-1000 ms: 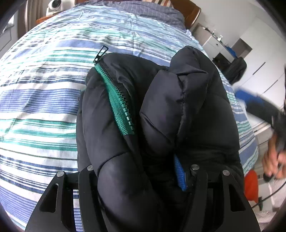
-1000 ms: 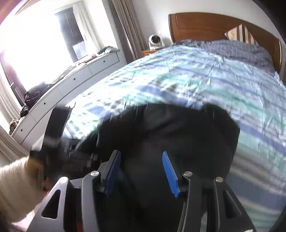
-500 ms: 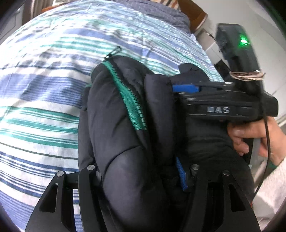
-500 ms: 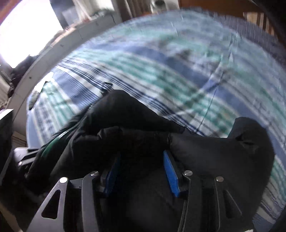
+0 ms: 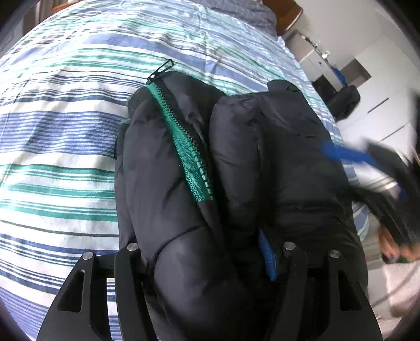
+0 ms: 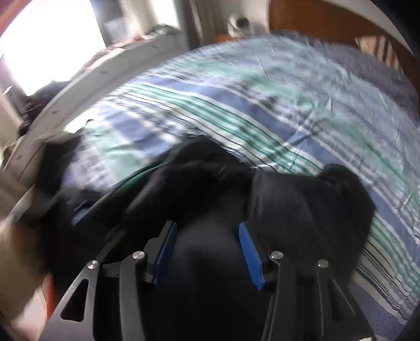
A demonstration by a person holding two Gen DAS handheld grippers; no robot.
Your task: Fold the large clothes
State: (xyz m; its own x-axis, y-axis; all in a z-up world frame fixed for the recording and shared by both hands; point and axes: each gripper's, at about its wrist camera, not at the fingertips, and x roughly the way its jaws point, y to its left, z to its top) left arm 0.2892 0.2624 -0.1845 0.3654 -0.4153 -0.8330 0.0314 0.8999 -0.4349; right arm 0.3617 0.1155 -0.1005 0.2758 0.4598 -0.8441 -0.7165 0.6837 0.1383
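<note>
a bedroom with pale walls and white cupboards frames a wide bed under a blue, green and white striped cotton cover (image 5: 65, 157), with a brown wooden headboard (image 6: 328, 23) at its far end. on that cover, towards the near edge, sits the task's thing: a bulky black quilted puffer jacket (image 5: 236, 162), already bundled into thick rolls that stand proud of the bed, with its green-taped zipper (image 5: 183, 147) running diagonally across the top fold and a small black metal zip pull (image 5: 161, 68) sticking out over the stripes. the left gripper (image 5: 207, 257) has a fat padded fold packed between its black arms; its jaws are opening, and since only one blue pad shows against the cloth, it reads as a grip on the jacket that is loosening. the right gripper (image 6: 207, 251) is seen through motion blur, its two blue pads (image 6: 250, 254) set at a middling width with dark jacket between them, but whether they press the fabric cannot be told. the step in hand seems to be settling the bundle flat. to do it well, the person would best press the air out of the padding before letting go, keep the zipper edge tucked inward so the teeth do not catch, and release one side at a time so that the springy rolls do not unfold.
</note>
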